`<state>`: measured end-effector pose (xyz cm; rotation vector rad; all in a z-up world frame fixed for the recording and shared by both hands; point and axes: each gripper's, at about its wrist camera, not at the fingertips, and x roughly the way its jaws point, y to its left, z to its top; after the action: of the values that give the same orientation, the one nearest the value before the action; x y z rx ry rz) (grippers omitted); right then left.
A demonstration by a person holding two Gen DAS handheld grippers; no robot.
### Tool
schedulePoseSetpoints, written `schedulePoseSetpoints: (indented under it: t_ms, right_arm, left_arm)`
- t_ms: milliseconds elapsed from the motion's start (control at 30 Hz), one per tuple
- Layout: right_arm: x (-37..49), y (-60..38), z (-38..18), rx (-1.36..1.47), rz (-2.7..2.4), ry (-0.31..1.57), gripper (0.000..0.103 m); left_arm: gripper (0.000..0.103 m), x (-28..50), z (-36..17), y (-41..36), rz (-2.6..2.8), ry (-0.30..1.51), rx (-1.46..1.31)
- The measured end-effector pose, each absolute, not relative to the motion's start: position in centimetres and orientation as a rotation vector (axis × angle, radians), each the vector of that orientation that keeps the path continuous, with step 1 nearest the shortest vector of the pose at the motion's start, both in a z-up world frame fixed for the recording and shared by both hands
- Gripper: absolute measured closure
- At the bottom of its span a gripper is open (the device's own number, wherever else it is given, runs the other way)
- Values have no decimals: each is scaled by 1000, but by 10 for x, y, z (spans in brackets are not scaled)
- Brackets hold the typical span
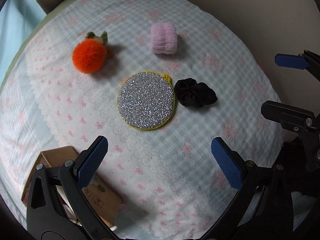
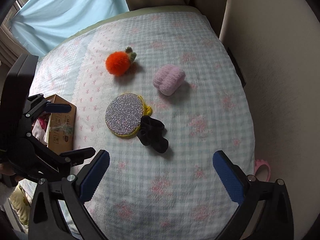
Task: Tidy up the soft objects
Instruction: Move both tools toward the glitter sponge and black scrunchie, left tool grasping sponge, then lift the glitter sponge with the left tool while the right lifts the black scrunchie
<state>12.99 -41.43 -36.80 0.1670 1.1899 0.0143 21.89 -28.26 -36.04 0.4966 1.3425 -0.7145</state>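
Four soft things lie on the checked bedspread (image 1: 176, 172): an orange pompom (image 1: 89, 57) (image 2: 118, 63) with green leaves, a lilac fuzzy roll (image 1: 164, 39) (image 2: 169, 79), a round silver glitter pad (image 1: 145, 100) (image 2: 124, 115) with a yellow rim, and a black scrunchie (image 1: 195, 95) (image 2: 153, 136) touching the pad's right edge. My left gripper (image 1: 159, 146) (image 2: 82, 129) hovers open, nearer than the pad, holding nothing. My right gripper (image 2: 161, 160) (image 1: 280, 84) is also open and empty, on the near side of the scrunchie.
An open cardboard box (image 2: 62, 128) (image 1: 102, 200) with pink and white items inside sits at the bed's left, under my left gripper. A light blue curtain (image 2: 60, 10) hangs behind, a beige wall (image 2: 280, 80) runs along the right, and a pink ring (image 2: 263, 172) lies off the bed's right edge.
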Motion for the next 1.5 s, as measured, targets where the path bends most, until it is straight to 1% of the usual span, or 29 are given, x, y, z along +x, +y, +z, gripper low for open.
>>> schedulePoseSetpoints:
  t_ms: [267,433,500,567,633,700,767,800,867,933,1000,1067,1100,1200,1267,1300,1367,1467,1500]
  right_arm:
    - [157,-419,-428,238,8,1246,0]
    - [169,-413,-460,230,41,1275,0]
    - [174,-411,-468,237,62,1278,5]
    - [179,-410,-477,234,72,1288,6]
    - [184,-408,-485,235,86,1298,11]
    - [188,-407,-492,240,97,1309,23]
    - [190,-404,-500,248,105,1325,31]
    - [190,-402,-503,249,102,1329,35]
    - [189,-400,-504,244,93,1326,38]
    - [188,-398,-505,247,82,1324,45]
    - [186,-398,-506,235,62,1333,55]
    - [186,-398,-507,237,58,1335,60]
    - [186,-399,-507,239,58,1335,64]
    - [187,-404,-508,245,55,1345,69]
    - [186,-405,-508,250,47,1349,71]
    - [187,-406,-507,251,44,1351,72]
    - [193,-411,-505,256,35,1353,74]
    - [202,-413,-502,271,16,1354,78]
    - [203,-413,-501,276,10,1352,80]
  left_arm:
    - [0,247,-426,-310,-788,1338,681]
    - [0,256,-462,-327,-859,1329,780]
    - [0,257,-473,-332,-870,1313,825]
    - [0,259,-480,-334,-867,1290,855]
    - [0,264,-485,-336,-870,1296,852]
    - [0,268,-489,-337,-875,1298,849]
    - [0,269,-490,-336,-881,1291,852]
    - [0,270,-490,-336,-884,1291,850]
    - [0,275,-491,-340,-884,1298,831]
    - [0,280,-492,-340,-877,1310,805]
    - [0,287,-492,-340,-875,1315,781]
    - [4,295,-490,-339,-875,1319,766]
    - [6,299,-489,-339,-873,1321,761]
    - [17,309,-486,-336,-867,1325,747]
    - [29,316,-483,-332,-857,1322,748]
    - [33,318,-481,-330,-852,1322,748]
    - [49,325,-476,-327,-843,1328,738]
    - [62,342,-467,-324,-822,1344,709]
    - [64,347,-466,-322,-814,1352,700]
